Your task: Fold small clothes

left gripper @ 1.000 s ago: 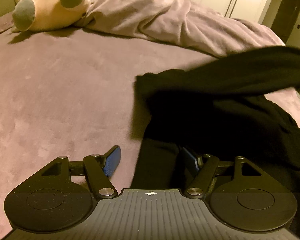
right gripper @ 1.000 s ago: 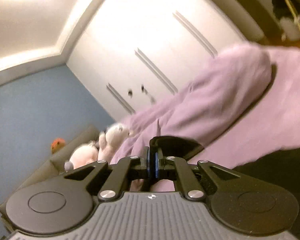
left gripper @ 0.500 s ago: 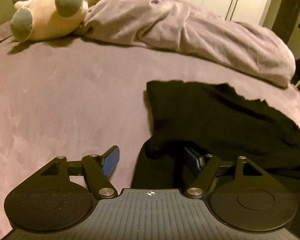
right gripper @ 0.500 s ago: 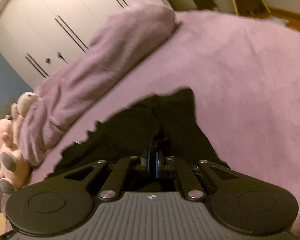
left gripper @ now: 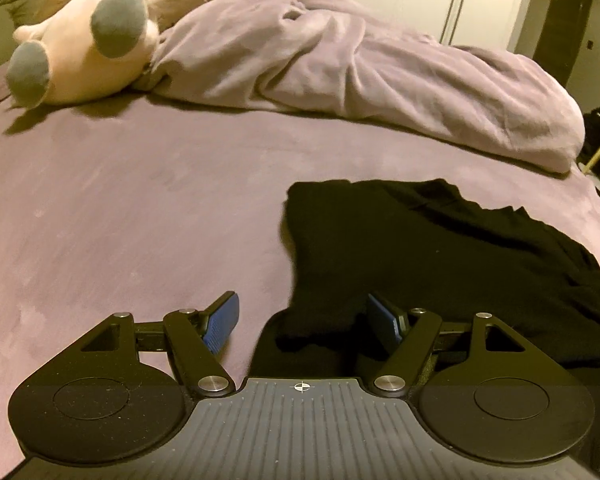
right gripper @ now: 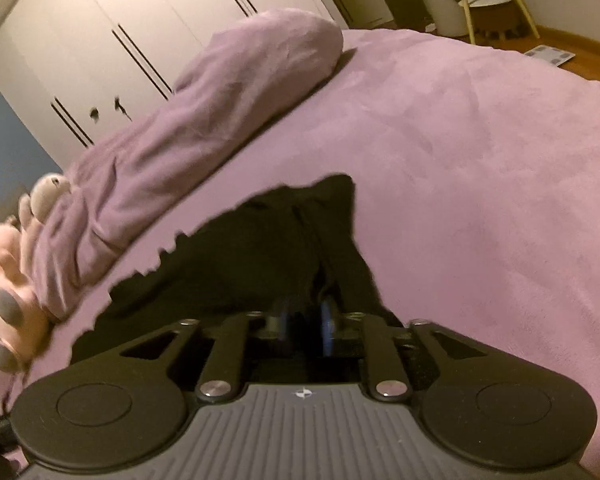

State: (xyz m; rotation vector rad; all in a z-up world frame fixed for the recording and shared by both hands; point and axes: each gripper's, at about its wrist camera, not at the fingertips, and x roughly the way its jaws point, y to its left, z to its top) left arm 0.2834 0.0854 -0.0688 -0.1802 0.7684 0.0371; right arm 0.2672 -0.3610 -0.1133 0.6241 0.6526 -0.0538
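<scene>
garment: black garment [left gripper: 440,256] lies flat on the purple bed [left gripper: 120,208], right of centre in the left wrist view; near edge reaches under both hand-held grippers.
axis: long side runs left-right across the left view, from a squared corner at mid-bed out toward the bed's right edge; in the right wrist view [right gripper: 260,252] it narrows to a point heading away from the camera.
left hand-held gripper [left gripper: 302,322]: jaws wide apart, blue pads [left gripper: 220,322] either side of a bunched fold, not pinching it.
right hand-held gripper [right gripper: 304,320]: jaws a little apart, low over the cloth; blurred, can't tell if fabric sits between them.
change: 0.5 s ago the right jaws were pressed together, now parted. 1.0 s ago part of the garment was up in the air; now it is all down.
hidden: garment's right end cut off by the frame; folds unreadable, black on black.
background: plush toy [left gripper: 80,44] and rumpled duvet [left gripper: 360,80] at the far side of the bed, well apart from the garment.
</scene>
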